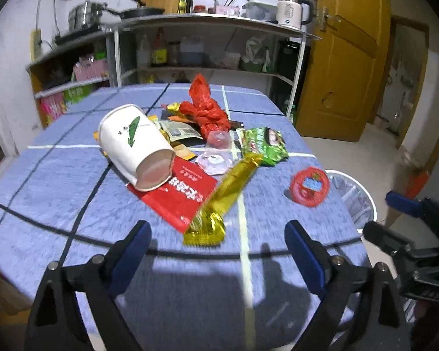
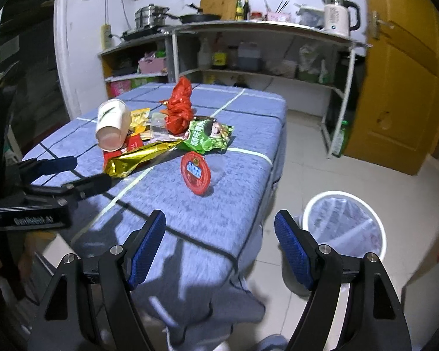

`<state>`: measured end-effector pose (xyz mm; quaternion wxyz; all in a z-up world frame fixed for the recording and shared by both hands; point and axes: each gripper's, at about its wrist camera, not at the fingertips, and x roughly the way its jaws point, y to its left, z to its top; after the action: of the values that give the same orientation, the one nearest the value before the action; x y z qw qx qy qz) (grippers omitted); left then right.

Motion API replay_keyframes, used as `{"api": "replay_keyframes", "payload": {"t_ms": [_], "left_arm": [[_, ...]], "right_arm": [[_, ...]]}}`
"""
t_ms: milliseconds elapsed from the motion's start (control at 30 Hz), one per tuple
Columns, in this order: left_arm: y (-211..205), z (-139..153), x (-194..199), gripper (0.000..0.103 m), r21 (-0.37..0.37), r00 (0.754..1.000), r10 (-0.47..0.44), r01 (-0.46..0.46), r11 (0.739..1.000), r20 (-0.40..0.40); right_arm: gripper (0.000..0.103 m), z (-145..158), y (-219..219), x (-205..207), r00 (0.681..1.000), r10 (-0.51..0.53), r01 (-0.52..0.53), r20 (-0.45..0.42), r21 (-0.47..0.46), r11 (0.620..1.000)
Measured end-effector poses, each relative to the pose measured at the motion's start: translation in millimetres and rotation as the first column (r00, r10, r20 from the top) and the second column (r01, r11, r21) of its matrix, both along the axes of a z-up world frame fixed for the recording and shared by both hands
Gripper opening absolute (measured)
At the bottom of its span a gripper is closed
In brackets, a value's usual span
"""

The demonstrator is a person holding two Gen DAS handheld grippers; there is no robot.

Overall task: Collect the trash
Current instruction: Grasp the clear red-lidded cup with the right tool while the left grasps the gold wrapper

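The left gripper (image 1: 215,234) is hovering released over the near edge of the table (image 1: 58,181), jaws wide apart and holding nothing. The gold wrapper (image 1: 225,193) is lying directly ahead of it, its near end sitting just beyond the gap between the jaws; its long axis is running away from the claw toward the far right, so the jaws are standing roughly across that axis. The right gripper (image 2: 219,228) is likewise released and empty, hanging off the table's right edge with the lined waste bin (image 2: 344,225) on the floor just beside it. Judged from both views, the left gripper is the nearer to the gold wrapper, while the right is the nearer to the red round lid (image 2: 195,172), which is lying apart from the heap toward the right edge. Behind the wrapper the trash is clustering mid-table: a tipped paper cup (image 1: 137,143) is resting on a red packet (image 1: 175,196) that is touching the wrapper's left side, with a clear plastic cup (image 1: 215,155), a green snack bag (image 1: 263,144) and a crumpled red bag (image 1: 207,111) further back. Nothing is obstructing the wrapper's near end.
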<state>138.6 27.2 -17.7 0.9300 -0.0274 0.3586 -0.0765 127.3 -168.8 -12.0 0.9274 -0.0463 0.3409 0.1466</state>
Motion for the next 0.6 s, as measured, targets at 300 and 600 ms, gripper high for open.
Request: {"api": "replay_keyframes", "payload": {"t_ms": [300, 600], "left_arm": [[-4.1, -2.1, 42.6, 0.077, 0.012, 0.995, -0.095, 0.096, 0.995, -0.035], [-18.3, -14.7, 59.8, 0.047, 0.061, 0.983, -0.163, 0.168, 0.984, -0.081]], "right_arm": [[0.078, -11.6, 12.3, 73.8, 0.981, 0.176, -0.171, -0.078, 0.07, 0.983], [0.077, -31.3, 24.0, 120.3, 0.944, 0.299, -0.292, -0.138, 0.066, 0.954]]}}
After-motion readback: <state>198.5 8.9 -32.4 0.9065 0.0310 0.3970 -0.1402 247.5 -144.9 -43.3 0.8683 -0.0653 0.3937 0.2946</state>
